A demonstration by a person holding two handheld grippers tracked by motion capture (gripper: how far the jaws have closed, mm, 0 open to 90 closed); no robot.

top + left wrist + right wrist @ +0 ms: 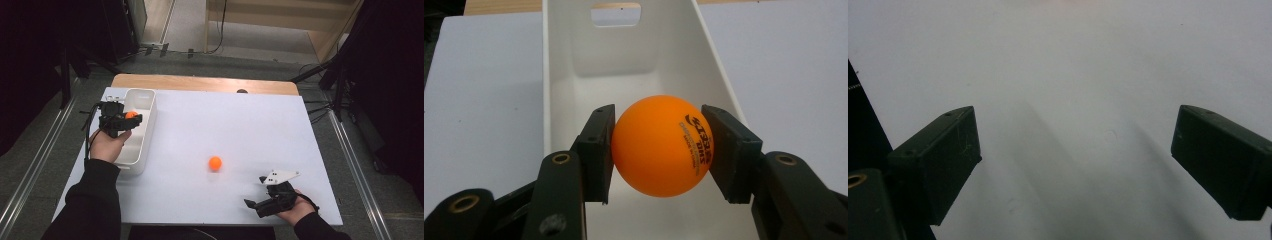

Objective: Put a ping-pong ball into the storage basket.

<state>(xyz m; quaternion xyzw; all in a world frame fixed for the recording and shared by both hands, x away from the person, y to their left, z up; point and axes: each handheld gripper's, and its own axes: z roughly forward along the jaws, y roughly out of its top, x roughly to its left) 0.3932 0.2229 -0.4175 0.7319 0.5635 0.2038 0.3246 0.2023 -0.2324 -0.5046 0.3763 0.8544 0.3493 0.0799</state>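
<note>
Left tool (659,150) clamped on glossy orange table-tennis ball with dark printed logo (660,145), one black pad pressing each side of ball. Ball hangs above open interior of long white plastic bin (574,65), directly ahead of and below tool; handle cut-out in bin's far end wall. Right tool (256,191) low over white surface (225,125), jaws spread wide, nothing between them. Second plain orange ball (215,162) on surface, ahead and to left of right tool, well apart from bin.
</note>
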